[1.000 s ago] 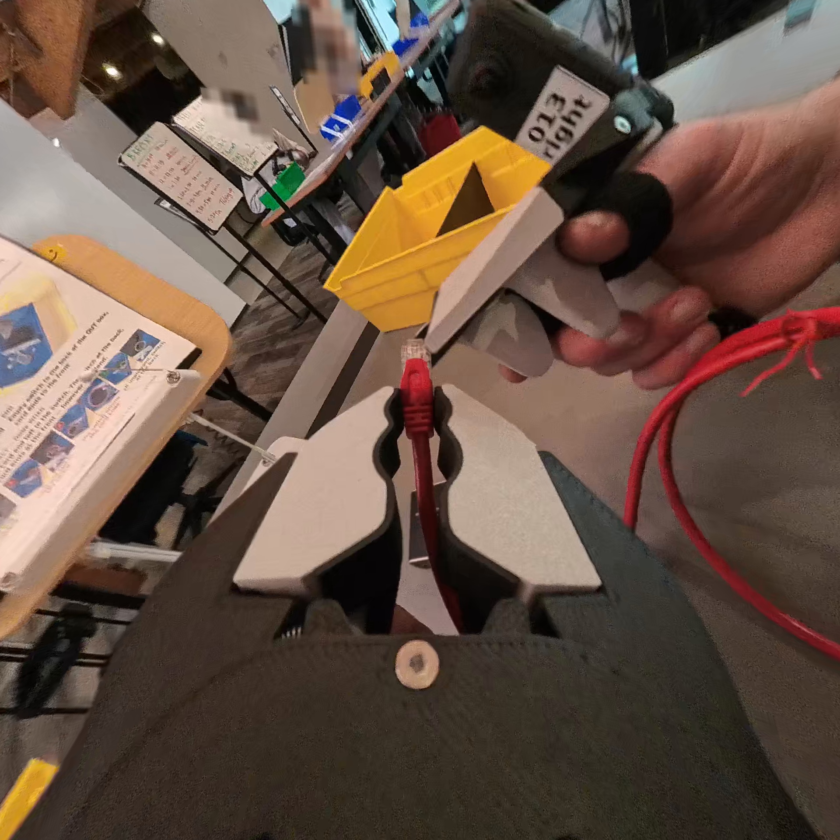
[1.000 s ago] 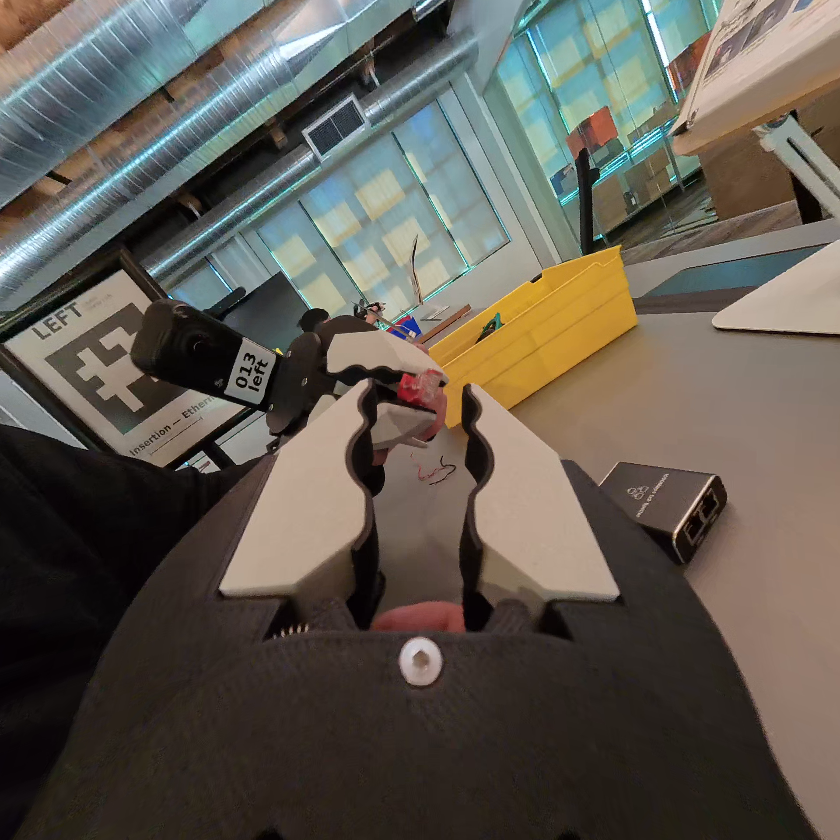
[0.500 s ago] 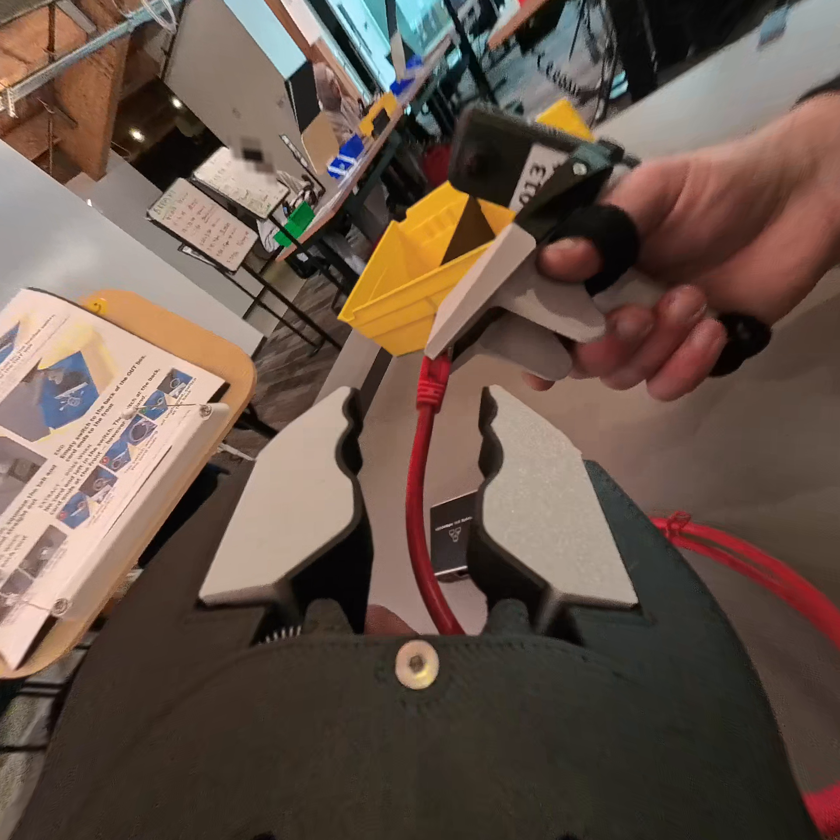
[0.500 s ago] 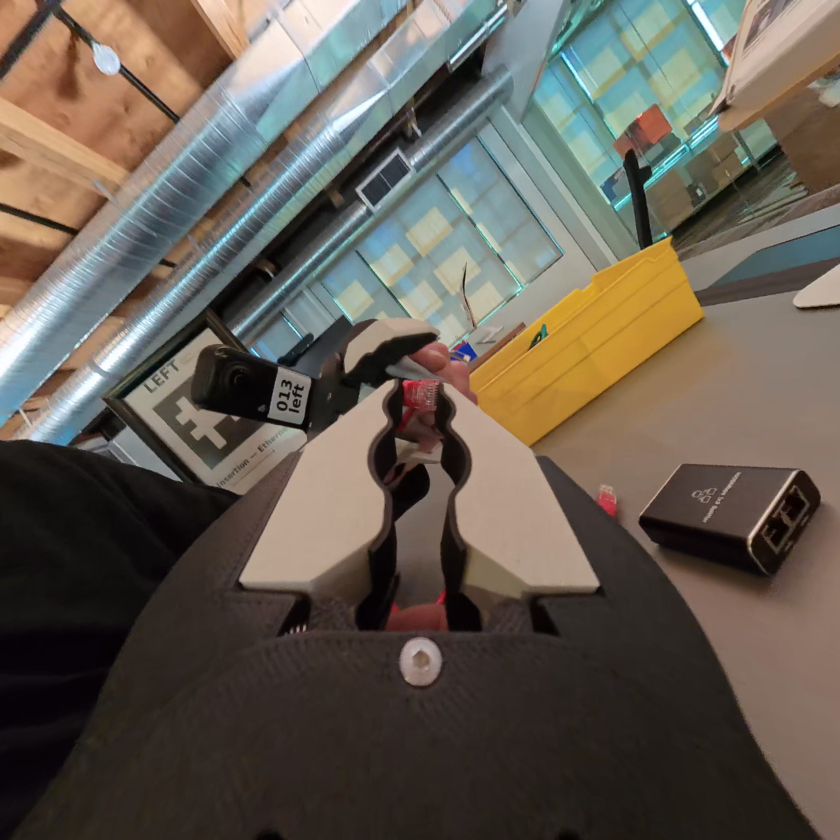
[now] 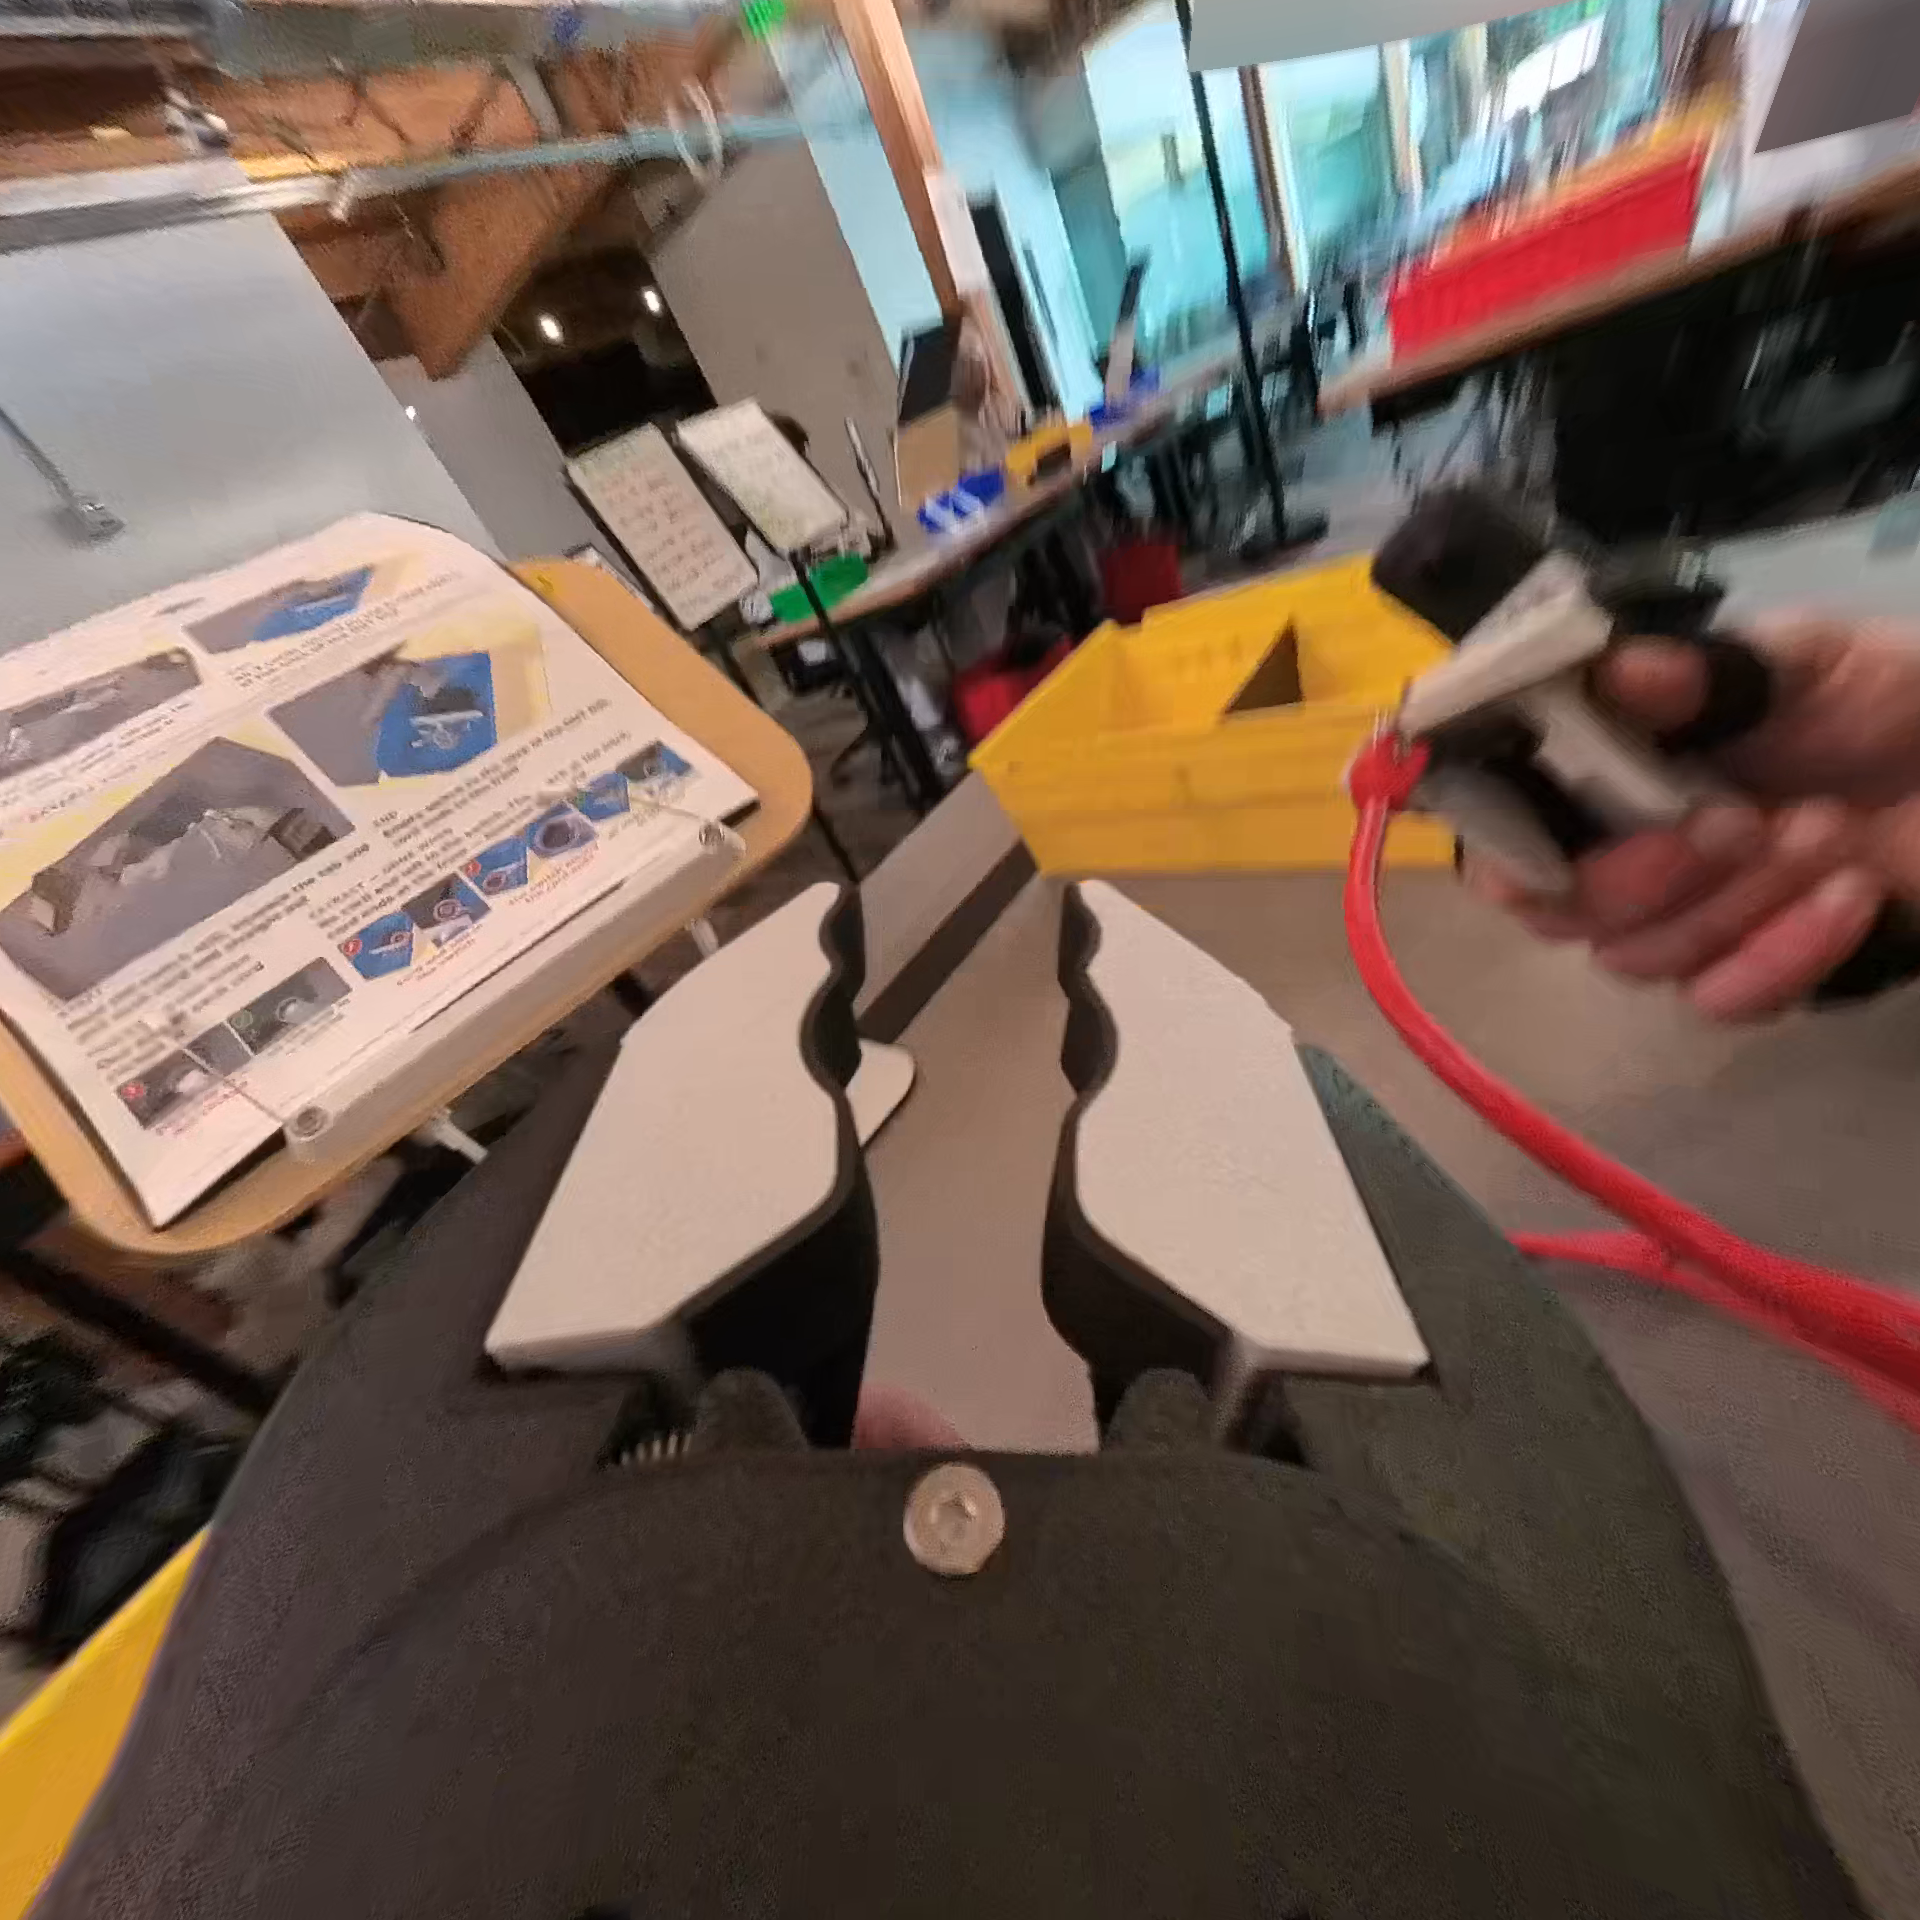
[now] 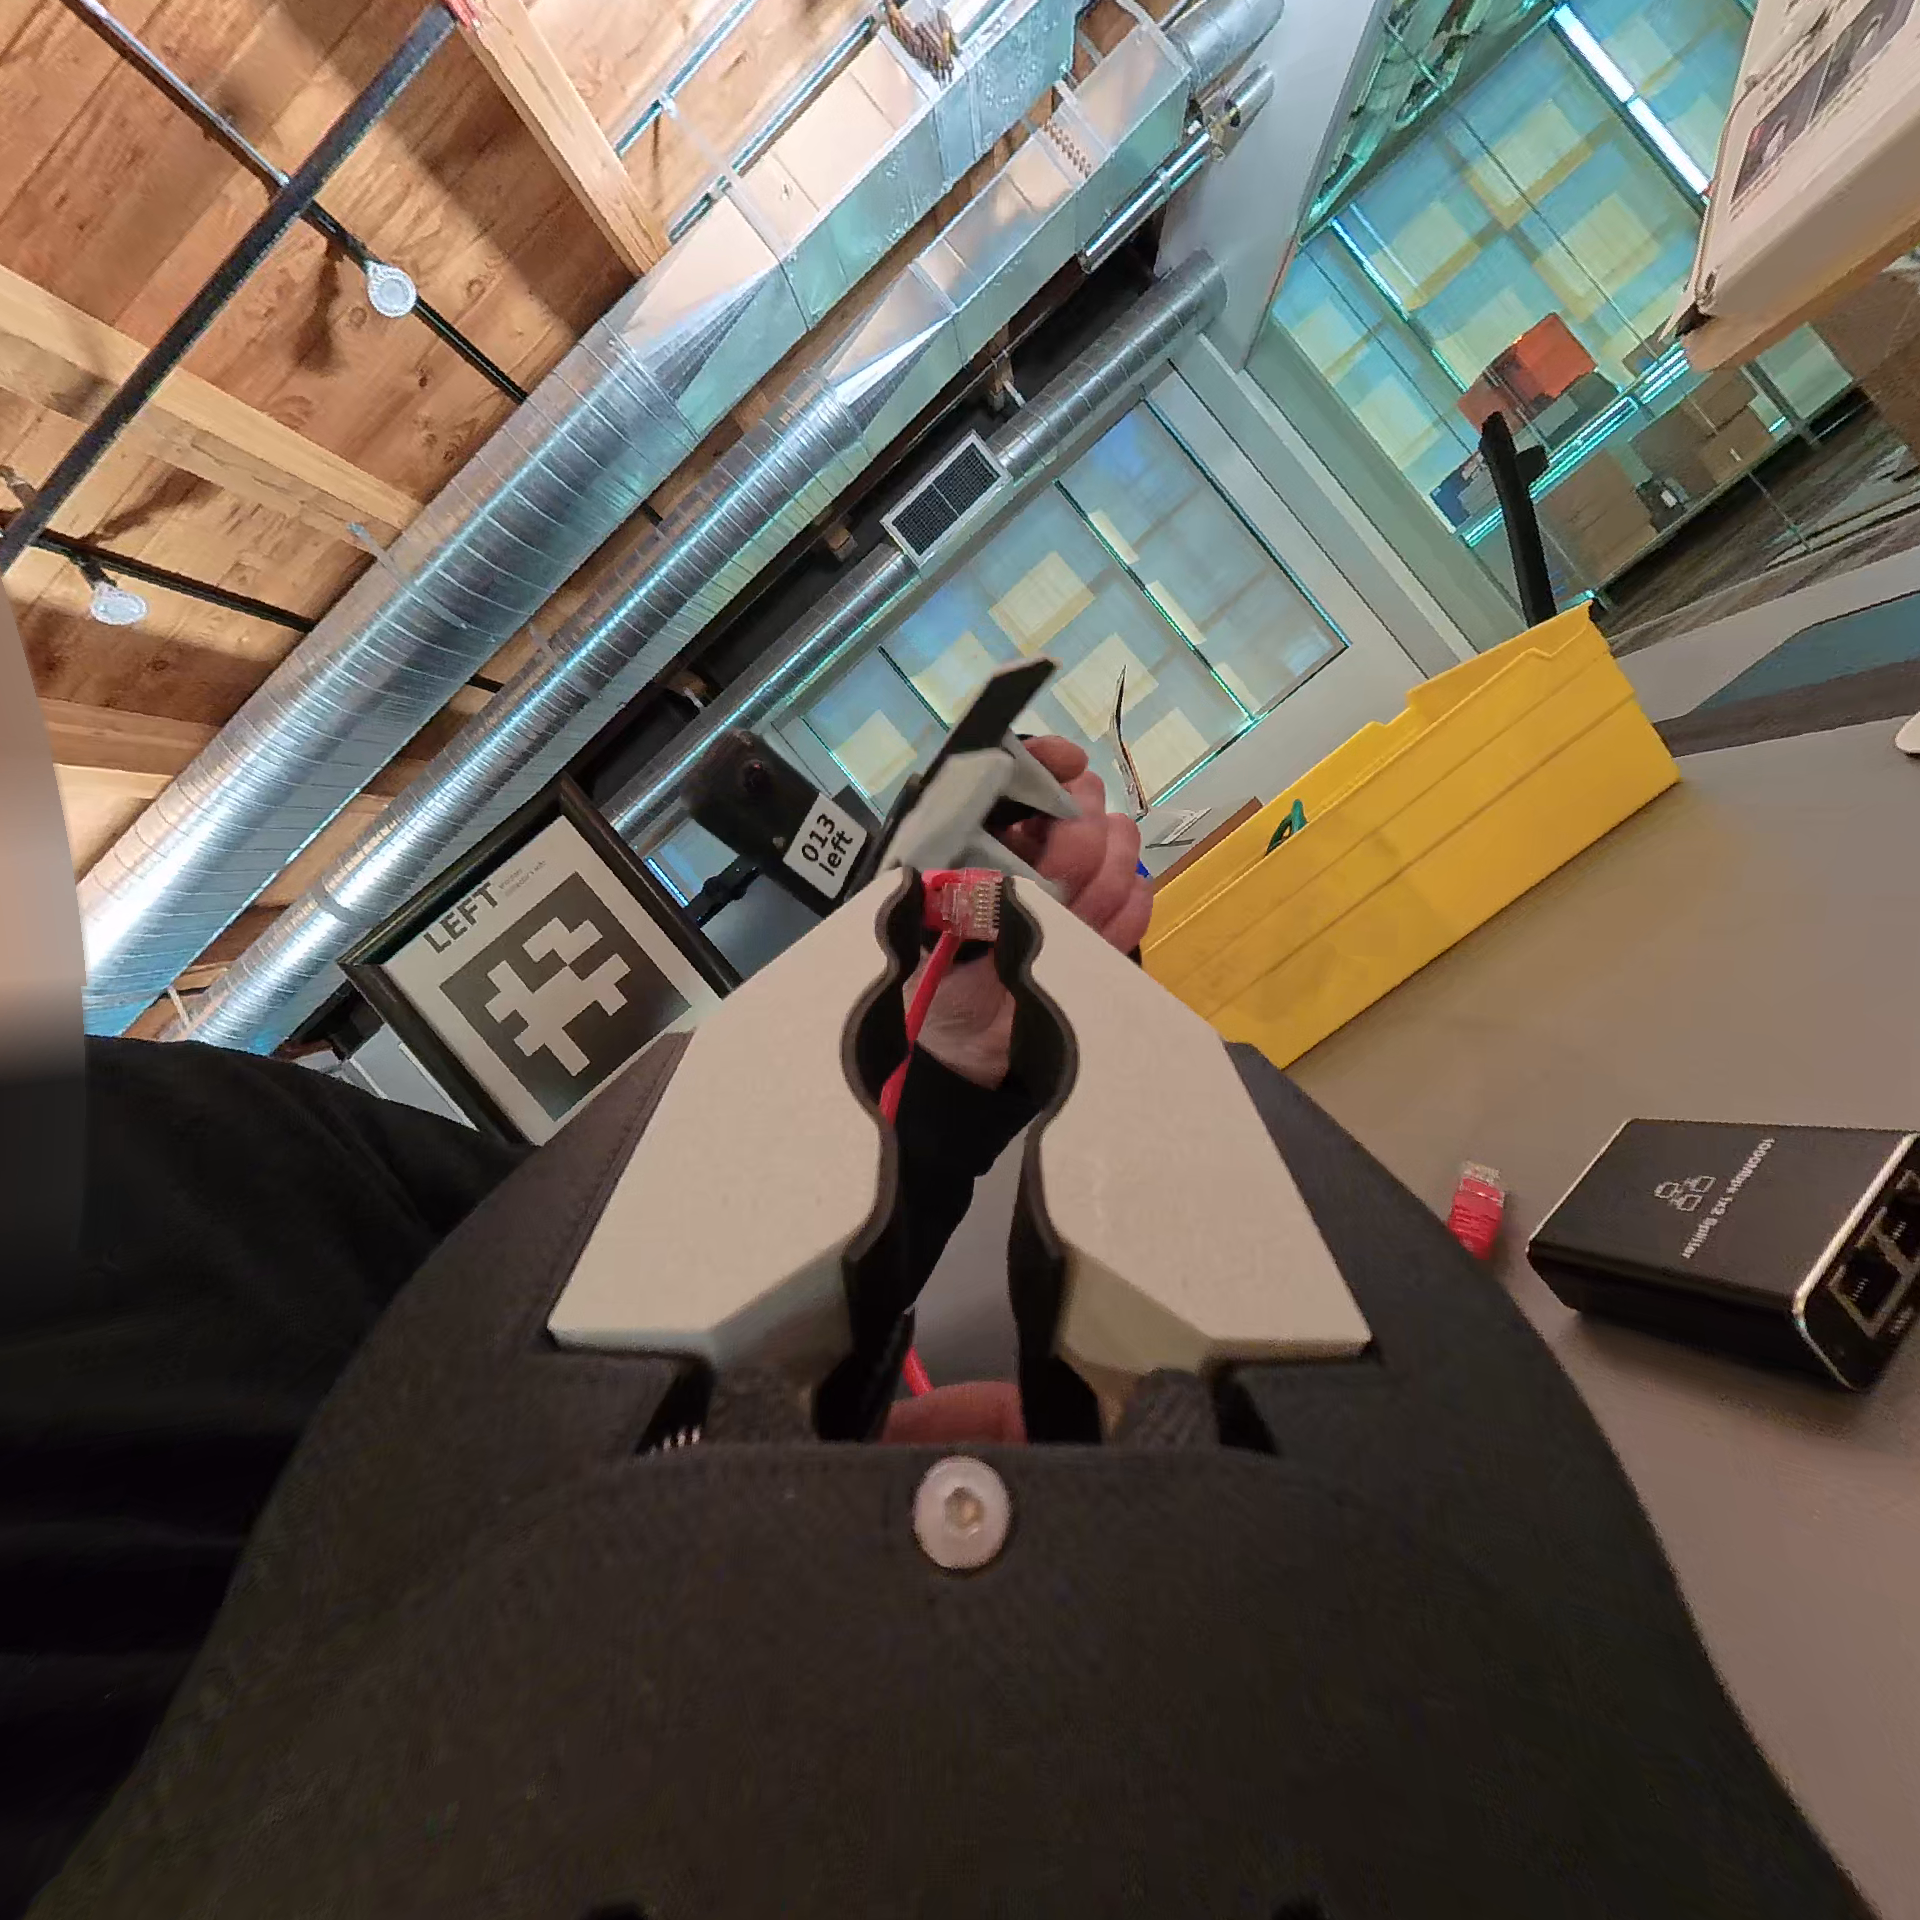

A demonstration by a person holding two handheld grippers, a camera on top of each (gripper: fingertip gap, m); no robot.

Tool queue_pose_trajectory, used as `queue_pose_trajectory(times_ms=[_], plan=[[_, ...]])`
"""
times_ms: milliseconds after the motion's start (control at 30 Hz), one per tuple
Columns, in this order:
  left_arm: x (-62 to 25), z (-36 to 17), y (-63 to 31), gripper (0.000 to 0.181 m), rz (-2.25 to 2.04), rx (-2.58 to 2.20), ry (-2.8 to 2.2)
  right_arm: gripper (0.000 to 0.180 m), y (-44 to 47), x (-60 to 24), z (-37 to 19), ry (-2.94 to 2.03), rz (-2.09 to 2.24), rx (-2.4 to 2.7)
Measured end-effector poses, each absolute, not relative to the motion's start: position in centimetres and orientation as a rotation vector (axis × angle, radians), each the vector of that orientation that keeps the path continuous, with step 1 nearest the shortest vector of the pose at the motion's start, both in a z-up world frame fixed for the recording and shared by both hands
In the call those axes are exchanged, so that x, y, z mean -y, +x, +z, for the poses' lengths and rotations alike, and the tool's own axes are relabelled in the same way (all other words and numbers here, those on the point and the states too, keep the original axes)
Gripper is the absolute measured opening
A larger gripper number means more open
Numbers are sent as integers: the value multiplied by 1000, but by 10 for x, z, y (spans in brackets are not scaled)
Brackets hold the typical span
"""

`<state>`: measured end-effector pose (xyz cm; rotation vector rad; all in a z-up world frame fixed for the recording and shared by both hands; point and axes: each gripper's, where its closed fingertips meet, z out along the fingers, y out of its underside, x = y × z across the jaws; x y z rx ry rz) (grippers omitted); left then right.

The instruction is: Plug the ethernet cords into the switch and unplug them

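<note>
Grey table (image 6: 1714,914), switch (image 6: 1704,1247) near edge, right gripper (image 6: 961,909) pinching plug (image 6: 968,902)

1. Left wrist view smeared by motion throughout; far tables, boards and windows unreadable.
2. Right tool (image 5: 1397,743) at far right, blurred along with the hand (image 5: 1766,831) around it; exact grip on the red plug (image 5: 1382,774) hard to make out there.
3. Red cord (image 5: 1558,1143) cut off at the right edge, other end out of sight.
4. Black switch (image 6: 1725,1247) cropped by the right edge in the right wrist view; ports only partly visible.
5. Second red plug (image 6: 1477,1205) near the switch, its cord hidden behind the tool body.
6. Yellow bin (image 6: 1403,862) contents too small to tell.
</note>
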<state>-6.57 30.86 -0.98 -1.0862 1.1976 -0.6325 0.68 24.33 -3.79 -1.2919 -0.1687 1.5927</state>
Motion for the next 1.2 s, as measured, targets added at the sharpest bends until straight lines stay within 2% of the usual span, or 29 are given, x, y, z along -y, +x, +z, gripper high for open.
queue_pose_trajectory(times_ms=[100, 267, 567, 1033, 1200], plan=[[-296, -37, -45, 46, -507, -1348, -1060, 11, 4, -243, -39, -1295, 1598, 169], [-273, -57, -21, 46, -487, -1442, -1011, 11, -1, -241, -38, -1288, 1631, 174], [-267, -85, -5, 57, -295, -1520, -948, 12, -17, -223, -20, -1238, 1696, 263], [-237, -49, 0, 48, -453, -1396, -837, 12, -11, -231, -31, -1283, 1617, 252], [-226, -39, 3, 29, -532, -1320, -834, 12, -11, -229, -28, -1259, 1595, 265]])
